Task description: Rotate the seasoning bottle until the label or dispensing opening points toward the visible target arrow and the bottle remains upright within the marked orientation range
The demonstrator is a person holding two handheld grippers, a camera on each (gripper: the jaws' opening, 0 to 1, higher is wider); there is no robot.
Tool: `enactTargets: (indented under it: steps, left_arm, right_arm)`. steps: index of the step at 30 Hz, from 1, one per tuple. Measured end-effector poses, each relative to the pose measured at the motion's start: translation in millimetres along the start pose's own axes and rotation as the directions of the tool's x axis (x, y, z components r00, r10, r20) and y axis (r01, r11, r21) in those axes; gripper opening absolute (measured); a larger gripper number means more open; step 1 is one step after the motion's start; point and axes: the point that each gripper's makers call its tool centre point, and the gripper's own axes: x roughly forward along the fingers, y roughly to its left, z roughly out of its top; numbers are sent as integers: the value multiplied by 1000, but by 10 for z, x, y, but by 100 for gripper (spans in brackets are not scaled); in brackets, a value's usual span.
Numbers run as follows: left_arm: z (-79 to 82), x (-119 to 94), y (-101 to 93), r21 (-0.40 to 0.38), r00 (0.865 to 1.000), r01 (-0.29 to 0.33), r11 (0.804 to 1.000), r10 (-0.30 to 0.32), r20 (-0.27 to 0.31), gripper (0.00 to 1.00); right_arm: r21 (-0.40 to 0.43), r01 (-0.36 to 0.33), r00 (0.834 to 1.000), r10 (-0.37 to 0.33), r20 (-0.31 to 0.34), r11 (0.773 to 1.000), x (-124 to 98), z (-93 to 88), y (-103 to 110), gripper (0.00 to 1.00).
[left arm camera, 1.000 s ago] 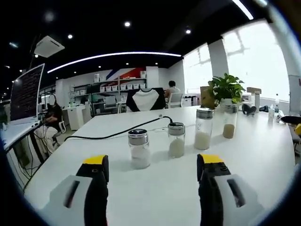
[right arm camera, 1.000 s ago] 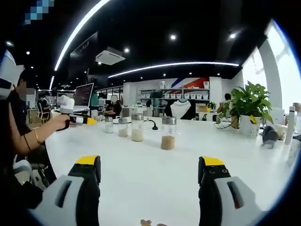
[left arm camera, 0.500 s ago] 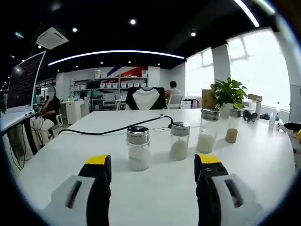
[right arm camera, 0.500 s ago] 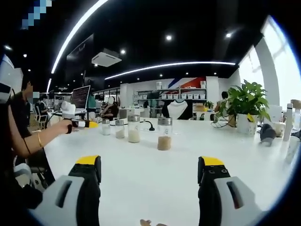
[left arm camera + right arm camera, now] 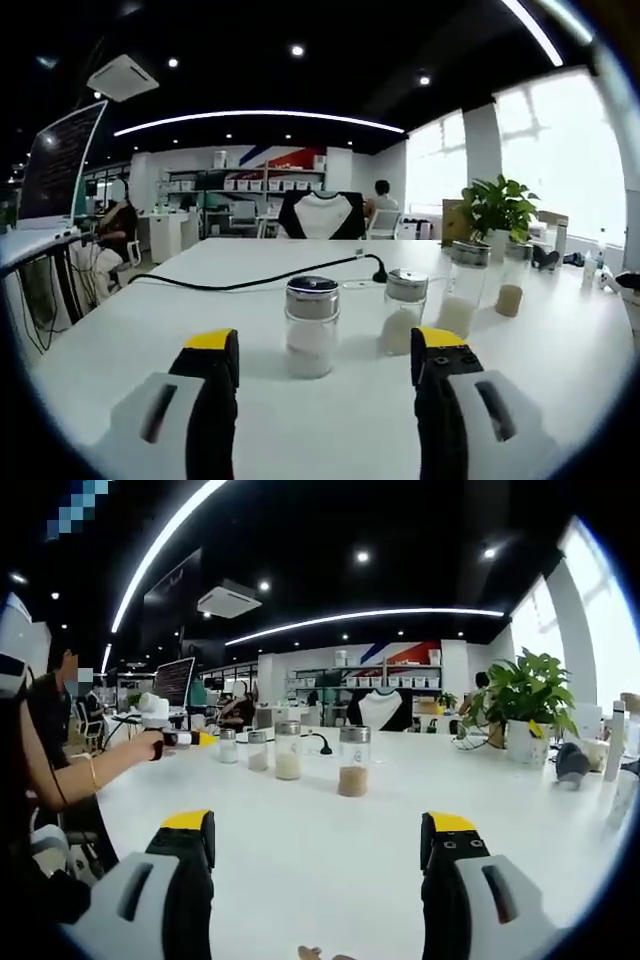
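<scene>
Left gripper (image 5: 325, 350) closer to nearest seasoning bottle (image 5: 311, 327) than before, jaws wide, empty. Right gripper (image 5: 318, 835) same, wide, empty. Bottle label not readable.

No legible text, labels, brands or nos. anywhere. The 4 seasoning bottles (image 5: 312, 325) show no readable label; the monitor (image 5: 62, 165) has lines of text, too small to read.

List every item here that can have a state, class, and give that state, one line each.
Left gripper: open, holding nothing.
Right gripper: open, holding nothing.
Nearest shaker: upright, capped, part full of white grains.
Second shaker: upright, capped.
Tall shaker: upright, capped, part full.
Brown-filled shaker: upright, capped.
Black cable: lying loose on the table.
</scene>
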Motion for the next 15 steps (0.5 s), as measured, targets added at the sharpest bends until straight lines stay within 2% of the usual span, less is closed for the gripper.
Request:
enactTargets:
  steps: [15]
  left_arm:
    - [-14,165,106,7,1000,-27,1000,27,-4,70]
  right_arm:
    - [3,-1,1000,1,1,1000,17,-6,2,85]
